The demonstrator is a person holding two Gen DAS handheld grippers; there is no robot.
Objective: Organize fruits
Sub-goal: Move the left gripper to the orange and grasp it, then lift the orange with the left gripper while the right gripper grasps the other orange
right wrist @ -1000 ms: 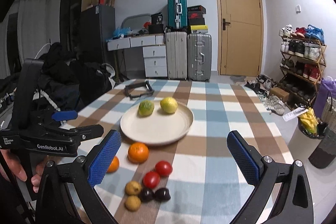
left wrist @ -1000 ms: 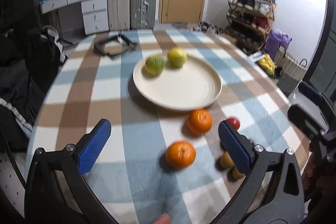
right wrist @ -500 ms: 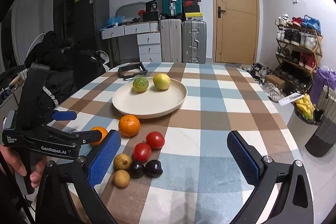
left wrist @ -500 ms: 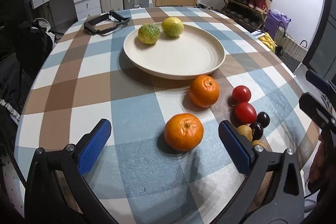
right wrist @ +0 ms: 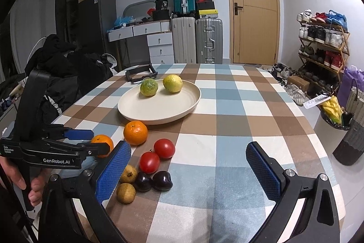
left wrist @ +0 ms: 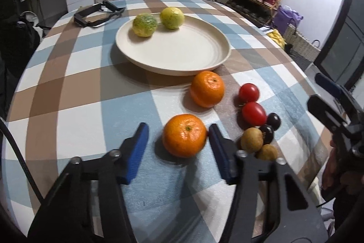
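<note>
The near orange [left wrist: 184, 135] sits between the spread fingers of the left tool [left wrist: 177, 147], not yet pinched. The plate [left wrist: 204, 65] lies straight ahead; the right tool [right wrist: 187, 170], spread and empty, is farther away.

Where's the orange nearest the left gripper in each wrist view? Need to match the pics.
Left wrist: near orange sits low centre, between the open jaws of the left gripper.
Right wrist: near orange at left, partly hidden behind the left gripper.
Shared landmark: the cream plate holding two yellow-green citrus.
</note>
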